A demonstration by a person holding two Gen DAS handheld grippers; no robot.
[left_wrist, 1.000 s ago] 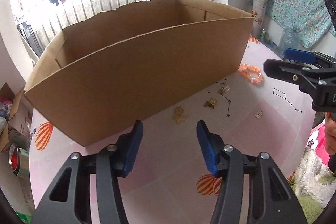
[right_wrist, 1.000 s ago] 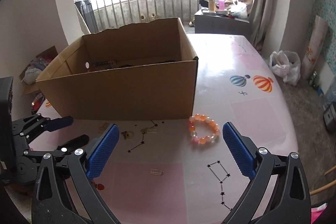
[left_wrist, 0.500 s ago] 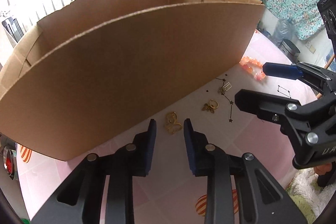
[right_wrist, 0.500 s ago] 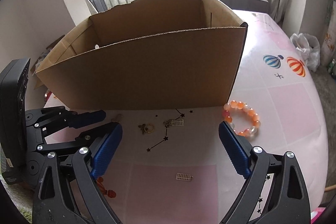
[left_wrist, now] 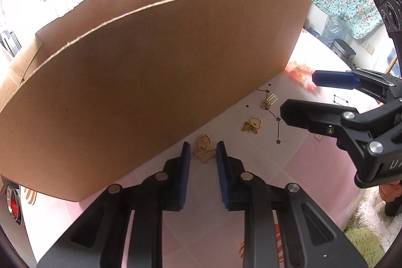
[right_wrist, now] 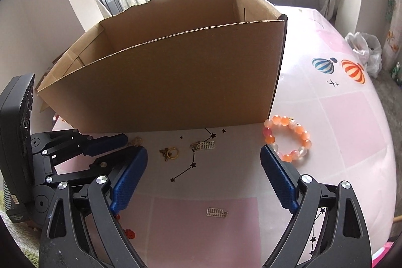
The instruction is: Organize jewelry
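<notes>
Left gripper [left_wrist: 202, 151] closer around gold earring [left_wrist: 204, 151]

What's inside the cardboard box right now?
Only bare inner walls of the cardboard box show, with an open top. Its tall front wall hides the floor, so whether any jewelry lies inside cannot be told.

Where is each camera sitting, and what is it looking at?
Left wrist: sits on the left gripper, looking down along its blue fingers, which have just been closing around a gold earring before the cardboard box; the right gripper shows too.
Right wrist: sits on the right gripper, jaws wide, looking down at the table and orange bead bracelet; the left gripper shows at left.
Shared: box, bracelet, butterfly charm, each other's gripper.
</notes>
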